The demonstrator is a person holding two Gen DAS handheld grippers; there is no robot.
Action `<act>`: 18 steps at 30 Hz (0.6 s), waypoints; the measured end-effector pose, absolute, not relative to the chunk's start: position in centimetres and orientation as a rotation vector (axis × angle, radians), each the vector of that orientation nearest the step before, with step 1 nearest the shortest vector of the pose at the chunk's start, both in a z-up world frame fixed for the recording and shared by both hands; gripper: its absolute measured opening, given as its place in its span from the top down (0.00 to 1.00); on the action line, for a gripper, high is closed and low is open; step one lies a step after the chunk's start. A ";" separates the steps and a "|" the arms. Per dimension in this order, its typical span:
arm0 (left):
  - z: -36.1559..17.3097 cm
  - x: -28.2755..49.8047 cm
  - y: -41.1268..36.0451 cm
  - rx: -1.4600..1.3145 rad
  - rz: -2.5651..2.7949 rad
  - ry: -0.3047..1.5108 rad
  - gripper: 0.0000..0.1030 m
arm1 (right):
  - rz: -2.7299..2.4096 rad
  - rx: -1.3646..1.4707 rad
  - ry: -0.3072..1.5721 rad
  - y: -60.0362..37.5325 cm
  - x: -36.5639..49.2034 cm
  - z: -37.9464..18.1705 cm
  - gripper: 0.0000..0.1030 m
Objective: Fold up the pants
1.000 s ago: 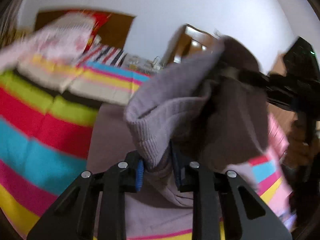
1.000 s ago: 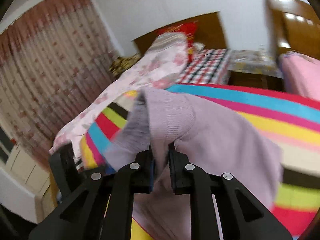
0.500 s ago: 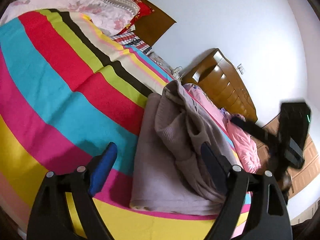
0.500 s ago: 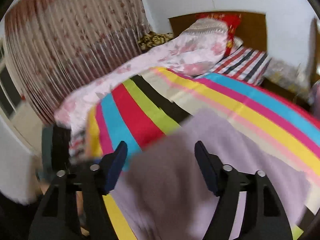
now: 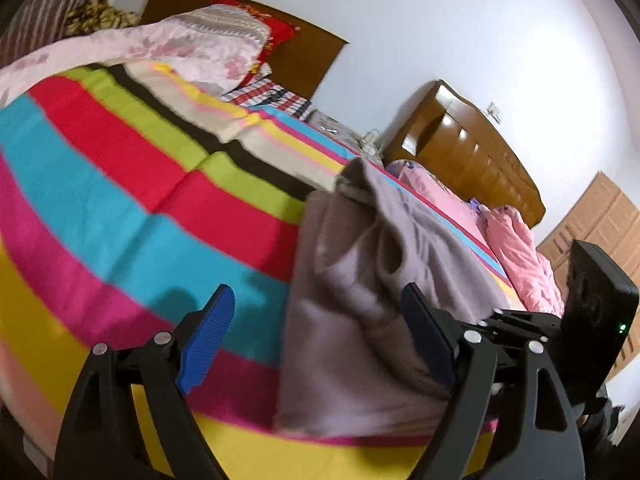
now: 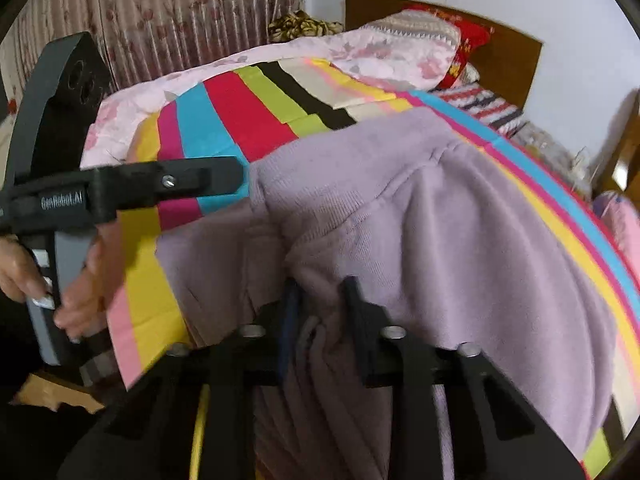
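At the near edge of the bed [image 5: 120, 208], the lilac pants [image 6: 460, 240] lie in a loose, rumpled heap on the striped cover, part doubled over itself, with a ribbed band showing at the top of the pile. The right tongs [image 6: 320, 300] are drawn in close around a thick bunch of the cloth at the near edge; the gap between the tips is stuffed with fabric, so they look clamped on it, though the tips are partly buried. The left tongs [image 5: 316, 344] stand spread wide and empty; one blue pad hangs over the bare cover, the other tip is against the side of the heap, gripping nothing. The cloth looks like a soft fleecy knit: light, limp, not slippery, nothing to break, but it will sag, stretch and drag its lower layers along when lifted from one point. It should handle best taken at two spread points along one edge, the ribbed band or the hem, pinching all layers together so the fold stays even. Beyond the heap lie the pink quilt [image 6: 280, 64], the red pillow [image 6: 472, 44] and the headboard [image 5: 304, 56].
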State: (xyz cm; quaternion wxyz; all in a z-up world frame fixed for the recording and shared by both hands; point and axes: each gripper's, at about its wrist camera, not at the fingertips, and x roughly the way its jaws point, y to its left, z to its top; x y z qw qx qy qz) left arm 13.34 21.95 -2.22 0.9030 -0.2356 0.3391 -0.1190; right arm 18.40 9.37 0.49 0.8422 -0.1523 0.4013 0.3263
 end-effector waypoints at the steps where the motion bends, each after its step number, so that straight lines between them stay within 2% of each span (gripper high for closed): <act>1: -2.4 13.0 22.7 -0.504 -0.233 0.698 0.18 | 0.692 -0.299 0.845 9.2 18.5 1.0 0.89; 5: -2.2 11.6 24.3 -0.541 -0.203 0.667 0.18 | 0.749 -0.163 0.808 9.4 19.6 5.8 0.91; 6: -2.1 11.5 24.4 -0.545 -0.198 0.658 0.18 | 0.777 -0.136 0.798 9.9 19.9 6.7 0.97; 7: -1.9 11.4 24.6 -0.547 -0.193 0.651 0.18 | 0.837 -0.083 0.805 10.5 20.3 7.3 0.99; 10: -1.7 11.8 24.7 -0.547 -0.189 0.642 0.17 | 0.814 -0.169 0.798 13.5 19.9 6.9 0.99; 13: -1.3 11.3 24.7 -0.522 -0.168 0.639 0.17 | 0.768 -0.137 0.819 13.1 20.4 5.1 0.97; 15: -1.2 10.7 25.2 -0.513 -0.161 0.646 0.17 | 0.721 -0.175 0.799 12.0 20.0 5.0 0.88; 16: -1.3 10.6 25.4 -0.510 -0.162 0.653 0.16 | 0.687 -0.200 0.792 11.3 19.8 4.8 0.68; 17: -1.6 10.5 25.5 -0.507 -0.167 0.666 0.14 | 0.659 -0.204 0.789 10.2 19.5 4.5 0.31; 18: -1.8 10.5 25.4 -0.506 -0.171 0.671 0.14 | 0.653 -0.195 0.782 9.3 19.3 4.5 0.17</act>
